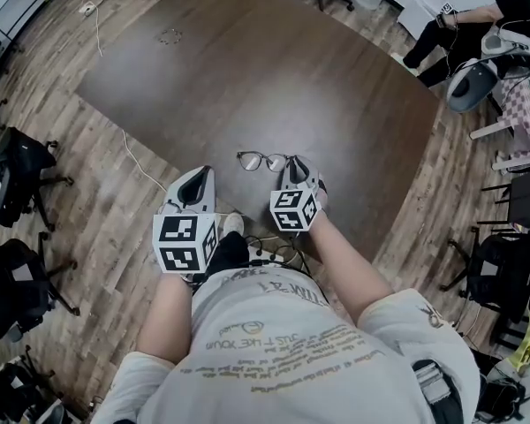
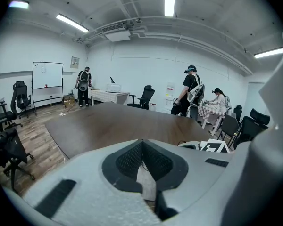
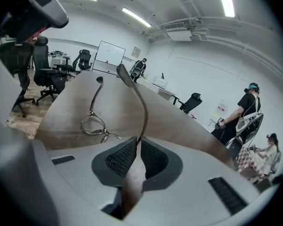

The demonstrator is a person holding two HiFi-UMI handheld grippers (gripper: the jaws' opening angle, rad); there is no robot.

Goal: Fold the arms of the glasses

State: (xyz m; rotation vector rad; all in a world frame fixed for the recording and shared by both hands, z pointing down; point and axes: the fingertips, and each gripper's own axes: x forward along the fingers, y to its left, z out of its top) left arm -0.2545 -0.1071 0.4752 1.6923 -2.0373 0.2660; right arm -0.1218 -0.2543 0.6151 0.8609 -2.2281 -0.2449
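Dark wooden worktop in a wide office, glasses open near its front edge, between both tools. Right tool clamped on one arm, thin wire pinched between the pads; other arm reaching away over the wood. Left tool shut on nothing, near the frame. For a clean fold: swing the pinched arm inward about its hinge in a low, flat arc, gently; brace the frame front with the left tool against sliding or twisting; release only once flat behind the lenses.
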